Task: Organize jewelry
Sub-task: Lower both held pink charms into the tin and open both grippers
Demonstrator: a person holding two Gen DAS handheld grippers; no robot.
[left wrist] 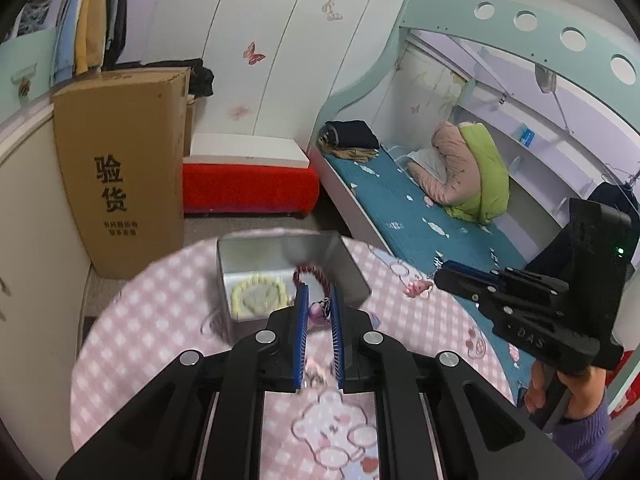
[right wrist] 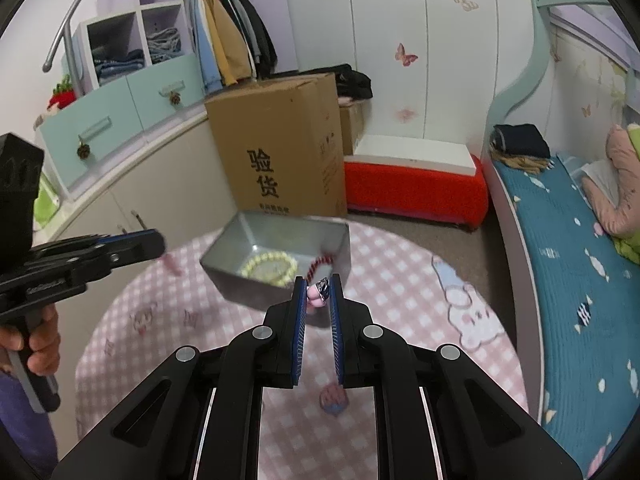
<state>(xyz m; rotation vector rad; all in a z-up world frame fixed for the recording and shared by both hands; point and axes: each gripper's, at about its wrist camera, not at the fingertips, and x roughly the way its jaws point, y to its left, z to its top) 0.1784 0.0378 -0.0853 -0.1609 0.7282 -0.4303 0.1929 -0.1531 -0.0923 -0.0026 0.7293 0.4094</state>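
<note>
A grey metal box (left wrist: 348, 268) (right wrist: 236, 248) stands on the round table with a pink checked cloth (left wrist: 160, 328) (right wrist: 160, 320). A pale yellow bead bracelet (left wrist: 259, 295) (right wrist: 270, 267) lies inside it. In the left wrist view my left gripper (left wrist: 319, 298) is shut on a red bead bracelet (left wrist: 312, 272) with a pink-purple charm, at the box's near rim. In the right wrist view my right gripper (right wrist: 318, 288) is shut on a pink charm (right wrist: 316, 295) joined to a red bead strand (right wrist: 320, 262) that reaches over the box rim. Each gripper shows from the side in the other view, the right one (left wrist: 440, 274), the left one (right wrist: 158, 242).
A small pink item (left wrist: 416, 287) lies on the cloth right of the box. Behind the table stand a cardboard box (left wrist: 124, 168) (right wrist: 280, 144), a red bench (left wrist: 248, 188) (right wrist: 416, 188) and a bed with a teal cover (left wrist: 420, 208) (right wrist: 580, 260).
</note>
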